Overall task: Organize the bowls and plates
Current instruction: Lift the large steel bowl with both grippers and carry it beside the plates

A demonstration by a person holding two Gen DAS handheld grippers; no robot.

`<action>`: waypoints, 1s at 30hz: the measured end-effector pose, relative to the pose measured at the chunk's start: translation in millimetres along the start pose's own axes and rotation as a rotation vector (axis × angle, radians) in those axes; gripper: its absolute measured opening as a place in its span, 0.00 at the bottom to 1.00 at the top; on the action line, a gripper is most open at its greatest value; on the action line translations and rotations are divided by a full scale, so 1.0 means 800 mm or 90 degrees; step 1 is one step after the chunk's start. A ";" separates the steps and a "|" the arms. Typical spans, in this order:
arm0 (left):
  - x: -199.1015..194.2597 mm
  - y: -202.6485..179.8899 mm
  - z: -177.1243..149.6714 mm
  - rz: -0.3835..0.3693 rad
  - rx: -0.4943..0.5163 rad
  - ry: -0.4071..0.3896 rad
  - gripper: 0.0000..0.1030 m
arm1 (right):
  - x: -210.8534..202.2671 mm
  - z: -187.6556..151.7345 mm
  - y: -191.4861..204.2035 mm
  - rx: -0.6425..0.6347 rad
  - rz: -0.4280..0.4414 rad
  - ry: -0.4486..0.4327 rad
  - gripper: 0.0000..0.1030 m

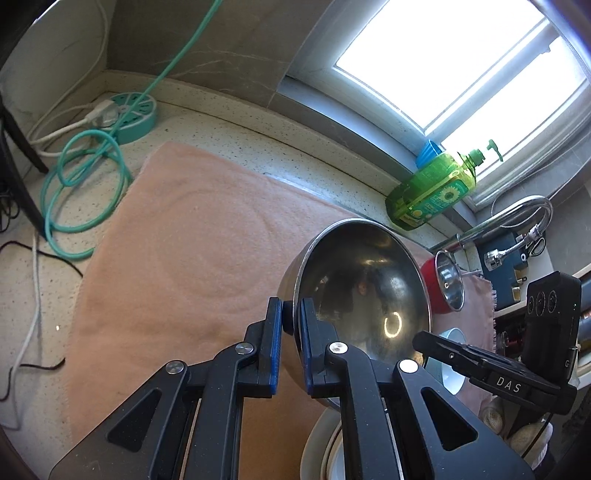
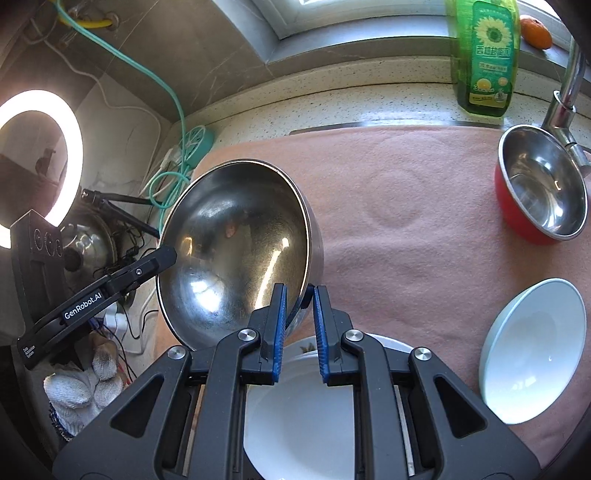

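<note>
A large steel bowl (image 1: 364,291) is held tilted above the pink towel (image 1: 192,236). My left gripper (image 1: 291,314) is shut on its rim from the left. My right gripper (image 2: 299,302) grips the opposite rim of the same steel bowl (image 2: 236,251); its body shows at the right of the left wrist view (image 1: 491,373). White plates (image 2: 299,417) are stacked right under the bowl. A pale blue bowl (image 2: 532,350) sits on the towel at the right, and a red bowl with a steel inside (image 2: 543,188) stands behind it.
A green dish soap bottle (image 2: 484,55) and a faucet (image 2: 565,99) stand at the back right, with an orange (image 2: 535,33) on the sill. A teal power strip with coiled cord (image 1: 129,118) lies at the back left. A ring light (image 2: 37,162) glows at the left.
</note>
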State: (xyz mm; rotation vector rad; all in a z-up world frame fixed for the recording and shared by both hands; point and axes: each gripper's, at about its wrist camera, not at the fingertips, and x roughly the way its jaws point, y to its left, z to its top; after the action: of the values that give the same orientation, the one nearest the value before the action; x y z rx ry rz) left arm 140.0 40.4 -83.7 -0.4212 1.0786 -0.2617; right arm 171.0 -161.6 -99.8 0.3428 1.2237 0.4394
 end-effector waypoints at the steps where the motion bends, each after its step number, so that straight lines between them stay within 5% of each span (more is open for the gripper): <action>1: -0.005 0.005 -0.005 0.003 -0.008 -0.004 0.08 | 0.003 -0.004 0.006 -0.008 0.002 0.005 0.14; 30: -0.084 0.103 -0.120 0.061 -0.156 -0.048 0.08 | 0.058 -0.075 0.083 -0.127 0.039 0.120 0.15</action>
State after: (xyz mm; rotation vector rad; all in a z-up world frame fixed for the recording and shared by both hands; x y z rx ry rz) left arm 24.1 121.4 -107.0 -0.5926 1.0565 -0.0274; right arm 117.1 -79.9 -125.0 0.1709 1.3416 0.6539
